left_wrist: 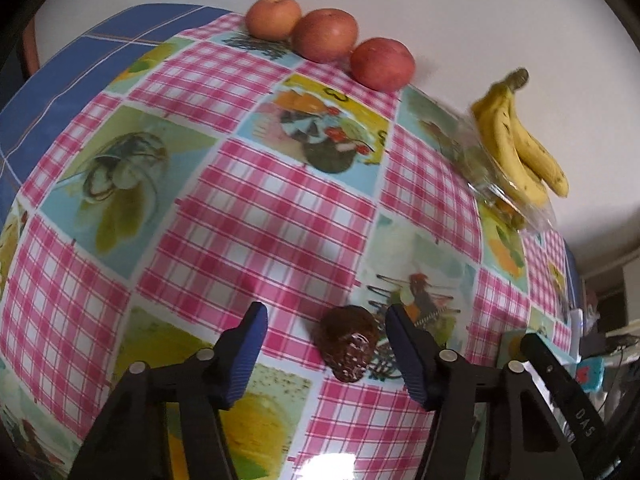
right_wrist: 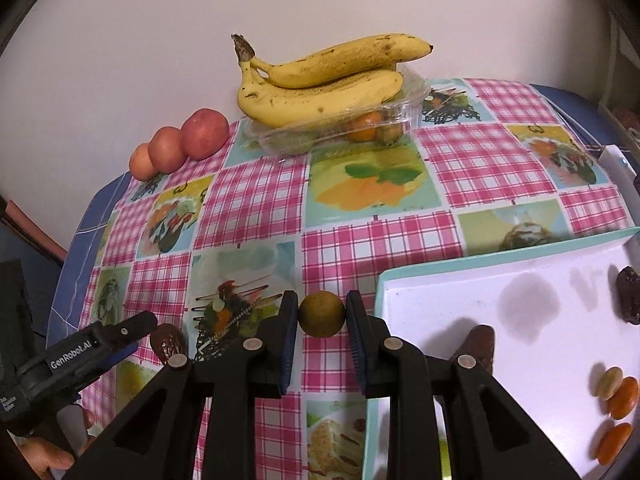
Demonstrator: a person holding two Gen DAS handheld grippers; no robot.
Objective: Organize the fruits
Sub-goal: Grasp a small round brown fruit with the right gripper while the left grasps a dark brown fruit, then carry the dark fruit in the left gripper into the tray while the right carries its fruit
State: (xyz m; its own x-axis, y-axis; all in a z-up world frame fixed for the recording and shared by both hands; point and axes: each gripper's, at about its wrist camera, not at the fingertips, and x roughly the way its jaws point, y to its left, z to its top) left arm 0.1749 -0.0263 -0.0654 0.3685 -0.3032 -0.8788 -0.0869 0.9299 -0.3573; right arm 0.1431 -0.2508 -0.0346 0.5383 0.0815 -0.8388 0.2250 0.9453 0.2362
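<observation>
The right gripper (right_wrist: 322, 316) has its two blue pads closed against a small round brownish-green fruit (right_wrist: 322, 314), which sits right at the fingertips, so the hold looks shallow. I think the main risk is that this round fruit rolls or squeezes out forward if the grip loosens or the claw tilts on the way to the white tray (right_wrist: 460, 284), which lies just to the right of it. The raised teal rim could also knock the fruit if the claw passes too low.

The left gripper (left_wrist: 324, 334) is wide open and holds nothing. A dark brown date (left_wrist: 348, 344) lies on the tablecloth (left_wrist: 256, 208) between its fingers, much closer to the right finger. If the jaws close from here, that finger may push the date sideways instead of trapping it.

Both claws point forward and slightly down, low over the table. Far ahead of them stand three apples (left_wrist: 324, 34) and bananas (right_wrist: 320, 80) on a clear box (right_wrist: 344, 128).
</observation>
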